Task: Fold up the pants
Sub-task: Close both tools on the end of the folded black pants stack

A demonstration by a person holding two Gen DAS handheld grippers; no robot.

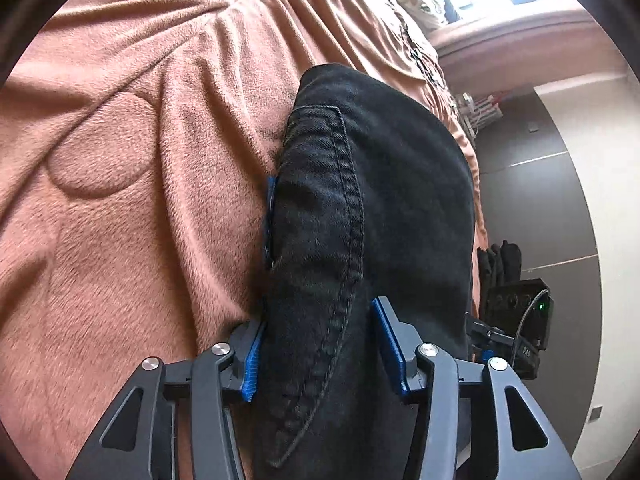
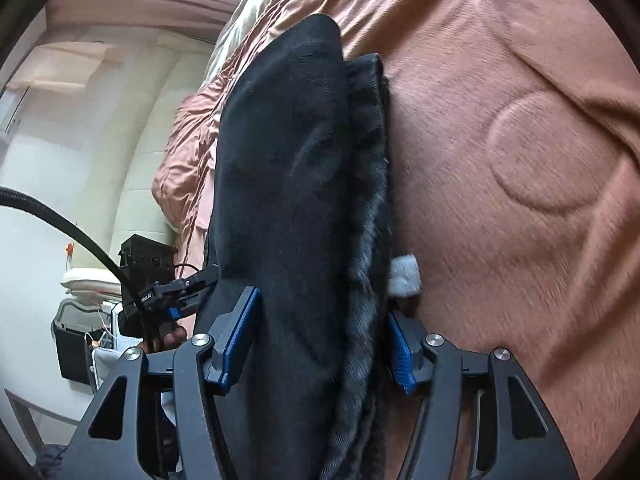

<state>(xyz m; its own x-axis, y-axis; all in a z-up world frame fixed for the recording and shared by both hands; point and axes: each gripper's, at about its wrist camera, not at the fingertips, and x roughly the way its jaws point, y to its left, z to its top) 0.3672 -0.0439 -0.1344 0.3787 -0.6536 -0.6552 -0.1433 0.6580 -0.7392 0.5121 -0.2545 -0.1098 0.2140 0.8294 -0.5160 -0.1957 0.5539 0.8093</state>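
Between the left pads: the left gripper (image 1: pixel 320 344) is clamped on a thick bundle of the black denim pants (image 1: pixel 372 200), blue pads pressed against either side of the cloth at the bottom centre of the left wrist view.
Pants, left view: they run from the bottom centre up to the upper middle of the frame, long axis straight ahead along the fingers; a stitched seam and a back pocket (image 1: pixel 320 140) show on the near face.
Backdrop, left view: a pink-brown fleece blanket (image 1: pixel 120 160) fills the left half; the pants lie against it or just over it (I cannot tell which).
Between the right pads: the right gripper (image 2: pixel 320 344) is likewise closed on folded layers of the pants (image 2: pixel 288 160), held from the bottom centre up to the upper middle of the right wrist view.
Small detail: a white label tab (image 2: pixel 405 274) pokes out at the right edge of the bundle, just above the right pad.
Other tool: the left gripper shows in the lower left of the right view, near the cloth.
Deciding relation: both grippers hold the same garment, neither nearer; judged from this, the coming fold turns on carrying the held edge forward along that axis.
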